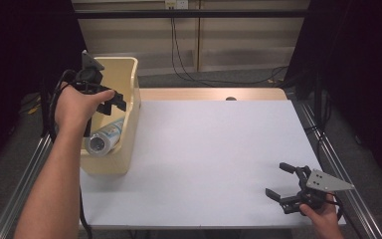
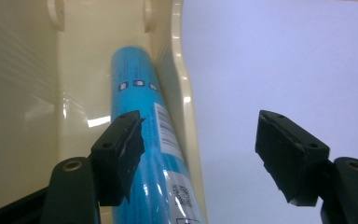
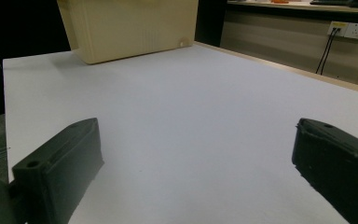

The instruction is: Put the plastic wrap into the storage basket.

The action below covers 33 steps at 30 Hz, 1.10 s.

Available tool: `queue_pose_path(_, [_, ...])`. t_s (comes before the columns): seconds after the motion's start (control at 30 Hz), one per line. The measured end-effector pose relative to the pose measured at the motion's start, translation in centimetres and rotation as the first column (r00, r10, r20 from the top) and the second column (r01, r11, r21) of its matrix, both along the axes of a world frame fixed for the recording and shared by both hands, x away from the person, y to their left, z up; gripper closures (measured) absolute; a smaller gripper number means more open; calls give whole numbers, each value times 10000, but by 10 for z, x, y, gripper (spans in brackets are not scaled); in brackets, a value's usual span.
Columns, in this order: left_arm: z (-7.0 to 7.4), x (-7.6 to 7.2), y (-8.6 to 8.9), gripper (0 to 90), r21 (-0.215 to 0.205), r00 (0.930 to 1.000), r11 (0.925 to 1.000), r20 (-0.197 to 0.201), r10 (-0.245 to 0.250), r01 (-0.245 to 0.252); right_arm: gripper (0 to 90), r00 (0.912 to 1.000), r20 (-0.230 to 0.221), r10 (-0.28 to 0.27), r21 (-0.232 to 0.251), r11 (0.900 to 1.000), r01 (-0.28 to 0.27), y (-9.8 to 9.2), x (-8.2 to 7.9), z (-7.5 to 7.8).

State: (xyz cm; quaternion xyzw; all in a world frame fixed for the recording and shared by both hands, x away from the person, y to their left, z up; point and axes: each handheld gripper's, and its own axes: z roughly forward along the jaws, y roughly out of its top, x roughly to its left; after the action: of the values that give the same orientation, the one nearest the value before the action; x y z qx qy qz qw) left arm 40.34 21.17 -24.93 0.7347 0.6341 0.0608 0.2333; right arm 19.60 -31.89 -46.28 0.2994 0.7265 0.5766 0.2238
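A blue tube (image 1: 105, 136) with a white label lies lengthwise in a cream plastic bin (image 1: 131, 67) at the table's left edge. In the left gripper view the tube (image 2: 137, 93) rests against the bin's wall (image 2: 28, 93) that faces the table. My left gripper (image 1: 112, 104) hangs over the bin just above the tube. Its jaws (image 2: 198, 140) are open with nothing pressed between them, one over the tube and one over the white tabletop. My right gripper (image 1: 275, 179) rests near the front right corner, open and empty (image 3: 196, 154).
A white sheet covers the table (image 1: 214, 149), with a bare wooden strip and a small dark hole (image 1: 231, 98) at the back. Metal rails run along both sides. The bin (image 3: 130, 28) stands far across from the right gripper. Cables hang from wall sockets (image 3: 349, 30) behind.
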Motion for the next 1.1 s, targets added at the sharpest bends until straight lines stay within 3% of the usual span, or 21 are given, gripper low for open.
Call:
queue_pose_path(0.57, [-9,-6,-31,280,-386,9962,9956,215,-843,850,11,10000,19,-44,-18,10000,44,-2,-2,1])
queue_pose_path(0.77, [-13,-7,-46,270,-453,9906,9898,273,-1338,1350,10,9999,50,-100,12,9999,100,-2,-3,0])
queue_pose_path(1.1, [-28,-8,-68,259,-547,9816,9803,-59,-1906,1900,10,10000,4,-77,10,10000,77,-2,-3,0])
